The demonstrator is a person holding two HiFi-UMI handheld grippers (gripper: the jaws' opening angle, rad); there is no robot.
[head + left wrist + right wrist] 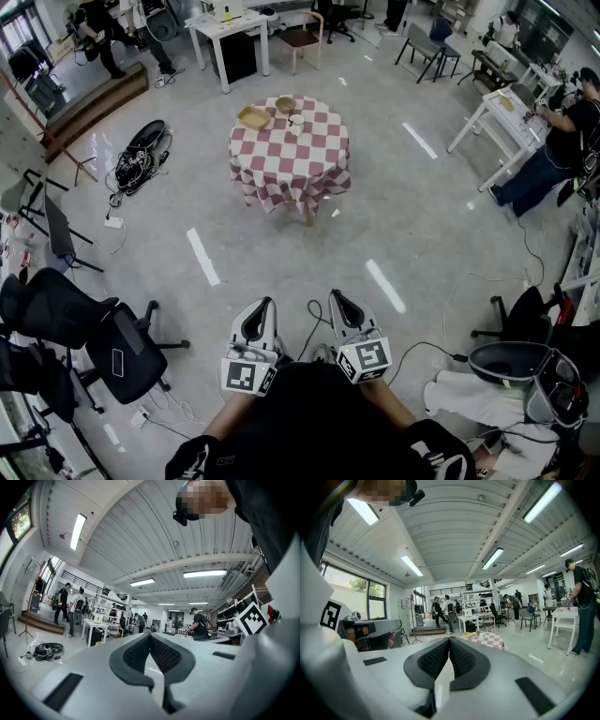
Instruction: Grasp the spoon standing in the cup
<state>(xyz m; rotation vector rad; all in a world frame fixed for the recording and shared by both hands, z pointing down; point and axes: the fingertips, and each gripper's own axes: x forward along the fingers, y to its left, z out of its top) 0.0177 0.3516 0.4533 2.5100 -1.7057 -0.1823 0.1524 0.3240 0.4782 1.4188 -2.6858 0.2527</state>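
- the grey left gripper [265,304] and the grey right gripper [336,296] sit side by side at the bottom centre of the head view. they are tucked close to the person's body and point roughly level at the table. this looks like a carrying pose before any reach, not a grasp.
- in the left gripper view the black ribbed pads [136,656] meet at their tips, so the jaws are closed and hold nothing.
- in the right gripper view the pads [461,660] are likewise pressed together and empty.
- the small white cup [297,121] stands in the upper centre of the head view, near the far edge of the round table with a red-and-white checked cloth [291,164]. it is well apart from both grippers. the spoon is too small to make out here.
- just left of the cup lies a shallow tan woven bowl [253,117], and a smaller brown bowl [285,103] sits just above it. they will probably crowd an approach from that side.
- bare grey floor lies between the person and the table, and nothing blocks the straight line.
- a tangle of black cables [141,155] lies on the floor left of the table.
- black office chairs [117,352] stand at the lower left, off the path.
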